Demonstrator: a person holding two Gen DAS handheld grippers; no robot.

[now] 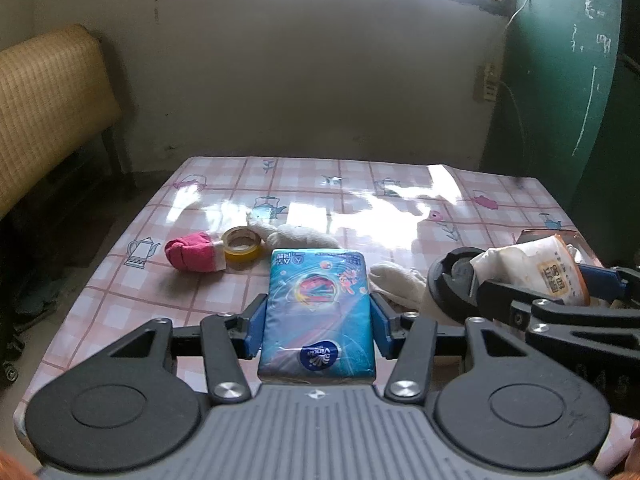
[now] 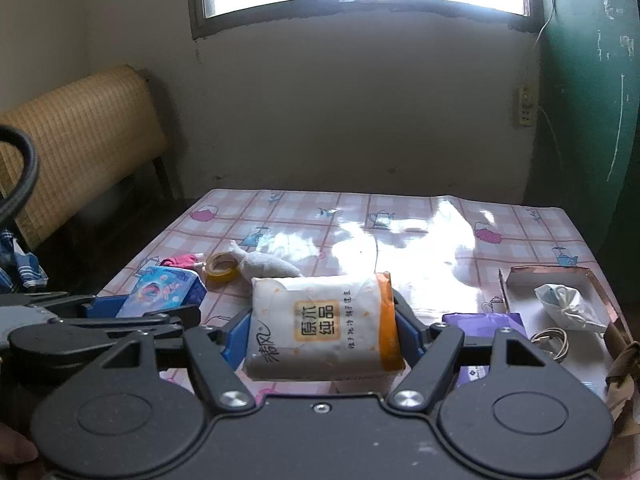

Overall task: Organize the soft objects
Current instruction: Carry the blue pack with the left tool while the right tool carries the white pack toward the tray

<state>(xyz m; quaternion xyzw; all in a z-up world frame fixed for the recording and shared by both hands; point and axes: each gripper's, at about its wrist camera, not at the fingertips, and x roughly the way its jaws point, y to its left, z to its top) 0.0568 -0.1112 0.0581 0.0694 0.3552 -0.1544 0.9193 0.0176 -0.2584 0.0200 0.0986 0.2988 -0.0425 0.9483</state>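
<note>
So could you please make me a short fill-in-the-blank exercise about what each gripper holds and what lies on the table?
1. The left gripper is shut on a ____ tissue pack.
2. The right gripper is shut on a white tissue pack with an ____ edge.
3. On the table, the tape roll lies beside a rolled ____ sock.
4. The crumpled face mask lies inside an open ____.

Missing words: blue; orange; pink; box
</note>
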